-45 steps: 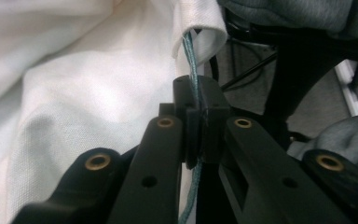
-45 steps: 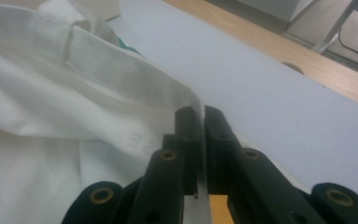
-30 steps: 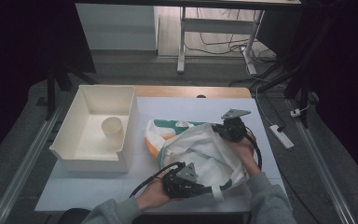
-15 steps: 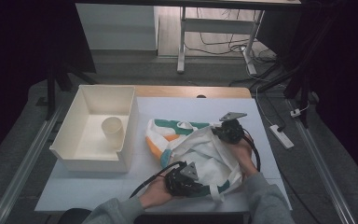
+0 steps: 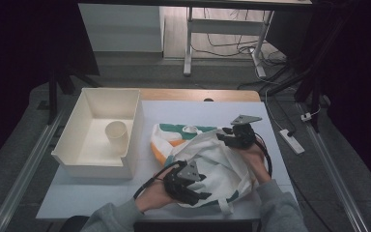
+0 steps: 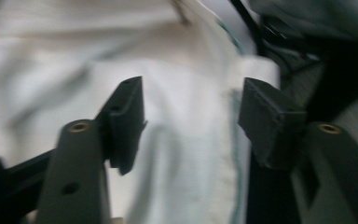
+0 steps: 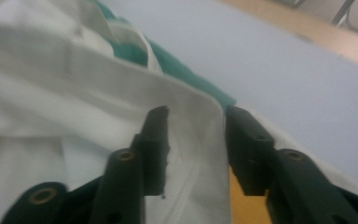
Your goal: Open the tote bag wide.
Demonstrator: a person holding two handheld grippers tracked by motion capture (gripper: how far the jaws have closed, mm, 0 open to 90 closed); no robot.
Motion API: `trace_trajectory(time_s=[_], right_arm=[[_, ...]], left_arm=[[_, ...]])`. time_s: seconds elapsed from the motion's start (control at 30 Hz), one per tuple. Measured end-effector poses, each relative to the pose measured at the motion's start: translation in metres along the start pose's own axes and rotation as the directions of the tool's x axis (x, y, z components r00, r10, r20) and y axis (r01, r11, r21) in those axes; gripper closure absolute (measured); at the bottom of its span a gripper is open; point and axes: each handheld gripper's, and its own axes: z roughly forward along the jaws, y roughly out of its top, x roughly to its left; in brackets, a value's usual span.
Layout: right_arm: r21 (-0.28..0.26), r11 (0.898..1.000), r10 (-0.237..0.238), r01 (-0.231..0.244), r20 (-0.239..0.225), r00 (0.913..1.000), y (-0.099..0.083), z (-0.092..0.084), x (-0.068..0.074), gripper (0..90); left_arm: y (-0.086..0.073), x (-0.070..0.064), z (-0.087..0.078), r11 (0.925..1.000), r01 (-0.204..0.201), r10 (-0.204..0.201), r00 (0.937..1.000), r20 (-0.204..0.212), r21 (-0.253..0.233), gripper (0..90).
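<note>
Seen from above, a person sits at a pale counter (image 5: 203, 113) and works on a white cloth bag (image 5: 212, 166) with a pair of hand-held tongs in each hand. The bag lies crumpled on the near right part of the counter, between the two hands. It has green trim, and an orange patch (image 5: 166, 145) shows at its left edge.

At the bag's near left edge, the left tongs (image 5: 200, 193) point toward the cloth. The jaws have just been opening. In the left gripper view they stand apart over the white fabric (image 6: 186, 154), with a hem running between them, and the pads do not press on it.

At the bag's far right corner are the right tongs (image 5: 222, 137), a grey three-cornered plate on top. Their jaws have also just been opening. In the right gripper view they stand moderately apart, with the bag's stitched upper edge (image 7: 196, 140) rising between them; neither pad clearly pinches it.

Left of the bag, a shallow white tray (image 5: 130, 121) rests on the counter. A pale cup (image 5: 117, 137) stands upright inside it, near its right wall and well apart from the bag.
</note>
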Motion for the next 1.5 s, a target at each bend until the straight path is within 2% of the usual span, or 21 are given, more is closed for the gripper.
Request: trace_trajectory(time_s=[0.1, 0.2, 0.3, 0.37, 0.5, 0.6, 0.7, 0.9, 0.97, 1.07, 1.17, 1.27, 1.37, 1.4, 1.5], right_arm=[[-0.059, 0.998, -0.021, 0.022, 0.017, 0.9996, 0.007, -0.018, 0.008, 50.9], [-0.09, 0.996, -0.023, 0.023, -0.002, 0.9997, 0.011, -0.031, 0.015, 49.2], [-0.085, 0.996, -0.026, 0.024, -0.026, 0.9993, 0.01, -0.037, 0.022, 48.9], [-0.091, 0.995, -0.034, 0.032, -0.025, 0.9991, 0.007, -0.041, 0.025, 49.1], [-0.083, 0.996, -0.016, 0.014, -0.023, 0.9996, -0.003, -0.048, 0.028, 49.1], [-0.081, 0.997, 0.008, -0.01, -0.022, 0.9997, -0.009, -0.052, 0.028, 49.3], [-0.083, 0.996, 0.015, -0.017, -0.017, 0.9997, -0.015, -0.056, 0.031, 49.4], [-0.075, 0.997, 0.032, -0.037, -0.058, 0.9978, -0.017, -0.058, 0.044, 49.4], [-0.083, 0.996, 0.015, -0.021, -0.076, 0.997, -0.015, -0.058, 0.051, 49.4], [-0.081, 0.997, -0.028, 0.019, -0.112, 0.9933, -0.013, -0.059, 0.062, 49.4], [-0.079, 0.996, -0.054, 0.045, -0.127, 0.9903, -0.013, -0.059, 0.068, 49.4], [-0.077, 0.995, -0.076, 0.066, -0.137, 0.9876, -0.013, -0.059, 0.071, 49.4], [-0.072, 0.995, -0.073, 0.062, -0.151, 0.9858, -0.011, -0.059, 0.072, 49.4], [-0.067, 0.996, -0.073, 0.064, -0.154, 0.9854, -0.011, -0.058, 0.073, 49.4], [-0.054, 0.995, -0.093, 0.085, -0.161, 0.9825, -0.009, -0.056, 0.077, 49.4]], left_arm=[[0.004, 0.016, -0.014, 0.9975, 0.059, -0.061, 0.9967, -0.053, -0.039, 31.8], [0.007, 0.033, -0.023, 0.994, 0.087, -0.094, 0.9906, -0.1, -0.067, 31.4], [0.009, 0.051, -0.023, 0.9855, 0.148, -0.157, 0.9812, -0.113, -0.083, 30.9], [0.01, 0.061, -0.019, 0.9803, 0.18, -0.19, 0.9726, -0.134, -0.081, 30.1], [0.015, 0.076, -0.013, 0.9796, 0.189, -0.198, 0.966, -0.167, -0.068, 29.4], [0.018, 0.089, -0.01, 0.9758, 0.21, -0.217, 0.9619, -0.166, -0.062, 29.4], [0.017, 0.1, -0.009, 0.9741, 0.216, -0.224, 0.9626, -0.152, -0.067, 29.5], [0.012, 0.107, -0.006, 0.9723, 0.226, -0.233, 0.9559, -0.178, -0.058, 29.3], [0.012, 0.107, -0.006, 0.9756, 0.213, -0.219, 0.9568, -0.191, -0.053, 29.3], [0.011, 0.108, -0.005, 0.9748, 0.217, -0.223, 0.9533, -0.204, -0.05, 29.4], [0.01, 0.11, -0.003, 0.9741, 0.222, -0.226, 0.95, -0.215, -0.042, 29.6], [0.008, 0.116, 0.0, 0.9715, 0.234, -0.237, 0.9486, -0.21, -0.041, 30.4], [0.005, 0.12, 0.003, 0.9649, 0.26, -0.262, 0.9444, -0.198, -0.038, 30.3], [0.004, 0.122, 0.004, 0.9625, 0.268, -0.271, 0.9442, -0.187, -0.039, 30.3], [0.002, 0.124, 0.006, 0.9616, 0.272, -0.274, 0.945, -0.178, -0.036, 31.3]])
